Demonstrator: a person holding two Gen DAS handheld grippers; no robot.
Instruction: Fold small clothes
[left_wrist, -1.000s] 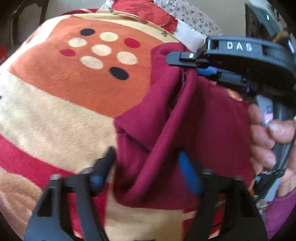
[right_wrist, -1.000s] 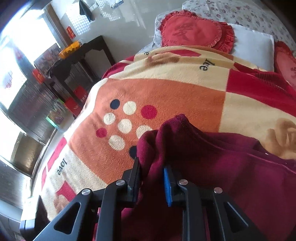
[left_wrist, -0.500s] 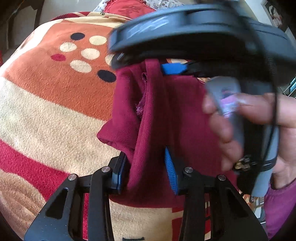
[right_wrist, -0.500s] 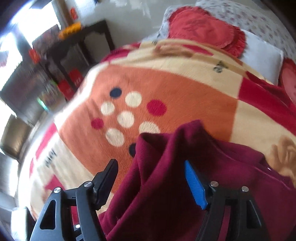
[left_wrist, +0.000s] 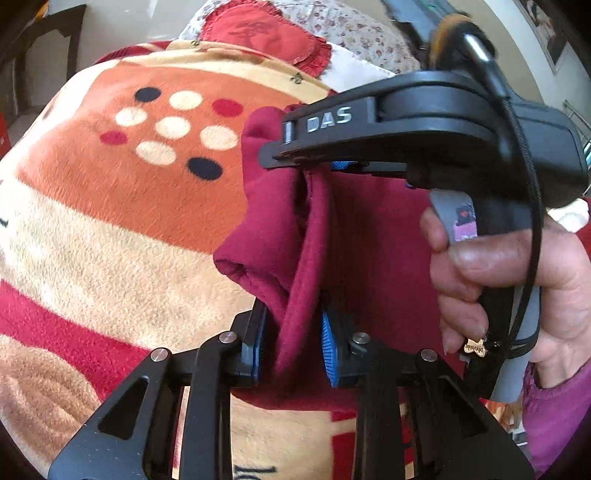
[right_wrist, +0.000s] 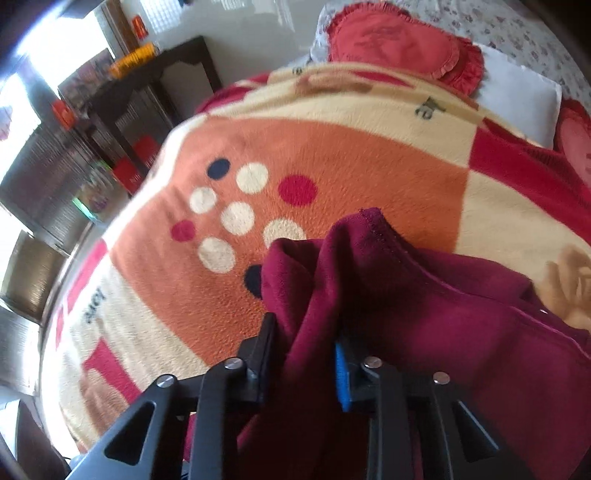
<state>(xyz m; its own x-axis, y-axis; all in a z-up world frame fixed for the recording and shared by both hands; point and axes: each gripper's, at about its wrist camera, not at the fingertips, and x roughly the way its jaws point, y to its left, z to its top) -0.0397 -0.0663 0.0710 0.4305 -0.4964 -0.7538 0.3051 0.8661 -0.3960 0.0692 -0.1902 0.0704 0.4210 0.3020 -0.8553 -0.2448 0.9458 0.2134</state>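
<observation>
Both grippers have just been closing on the maroon garment (left_wrist: 280, 236): a second ago the left gripper (left_wrist: 293, 341) stood wide around a fold, and half a second ago the right gripper (right_wrist: 304, 354) was spread, while now each is pinching cloth. Blue pads (left_wrist: 328, 345) of the left one are pressing a hanging fold between them. In the left view the right gripper (left_wrist: 295, 158) is clamping the top edge of the same garment, so the cloth is hanging stretched between the two tools above the blanket (left_wrist: 92, 229). A hand (left_wrist: 491, 288) is wrapping the right tool's grey handle. In the right view the garment (right_wrist: 424, 314) is bunching up from the jaws and trailing right across the blanket (right_wrist: 351, 147), near its dots (right_wrist: 236, 218). Beyond, a red cushion (right_wrist: 399, 40) is lying at the bed's head.
</observation>
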